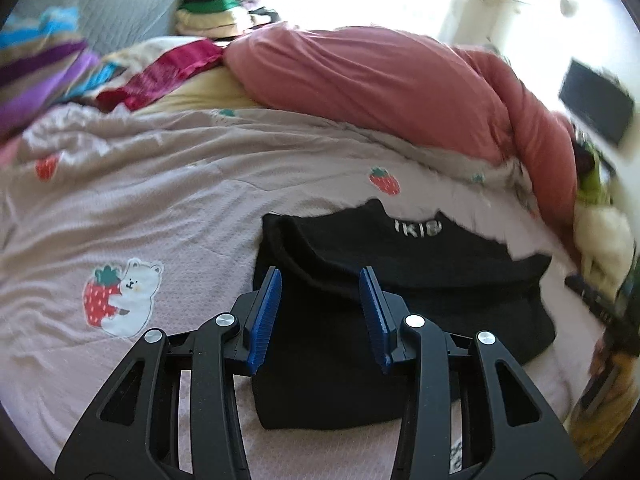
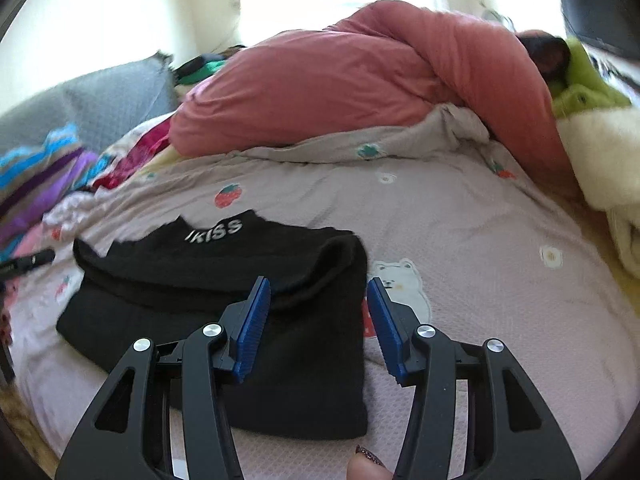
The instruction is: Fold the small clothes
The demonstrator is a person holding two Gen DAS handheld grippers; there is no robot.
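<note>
A small black garment (image 1: 432,280) with white "IKISS" lettering lies partly folded on the pink strawberry-print bedsheet (image 1: 160,208). My left gripper (image 1: 320,312) is open, its blue pads over the garment's left part, holding nothing. In the right wrist view the same black garment (image 2: 200,288) lies at the lower left on the bedsheet (image 2: 480,280). My right gripper (image 2: 318,320) is open above the garment's right edge, empty.
A large pink duvet (image 1: 380,80) is bunched at the back of the bed. Colourful clothes (image 1: 60,68) are piled at the far left. A green and white plush blanket (image 2: 600,128) lies at the right. A grey cushion (image 2: 100,96) stands behind.
</note>
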